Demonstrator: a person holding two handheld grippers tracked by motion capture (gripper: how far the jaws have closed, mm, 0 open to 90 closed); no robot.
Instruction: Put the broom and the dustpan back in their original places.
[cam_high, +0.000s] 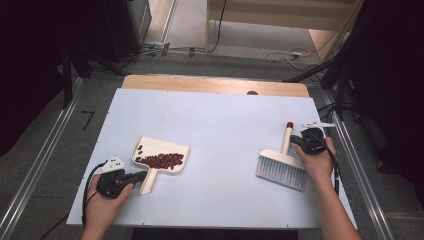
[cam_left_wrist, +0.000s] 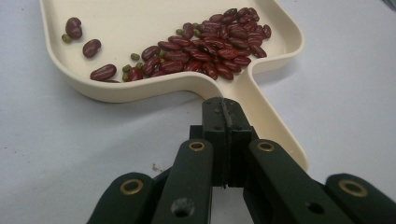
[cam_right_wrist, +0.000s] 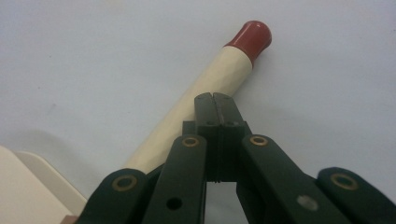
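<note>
The left gripper (cam_high: 141, 175) is seen with jaws pressed together, empty, above the handle of the cream dustpan (cam_left_wrist: 275, 116); red beans (cam_left_wrist: 210, 51) are heaped in its pan. The right gripper (cam_high: 296, 139), likewise closed and empty, is positioned over the brush handle (cam_right_wrist: 205, 93).

Both grippers' jaws closed, empty.

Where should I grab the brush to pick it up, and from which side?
Grip the brush by its round cream handle, midway between the red cap and the wide bristle head. It lies flat on the table, so come from above with the jaws across the handle. The right tool, shut now, already sits over it and would need opening first.
</note>
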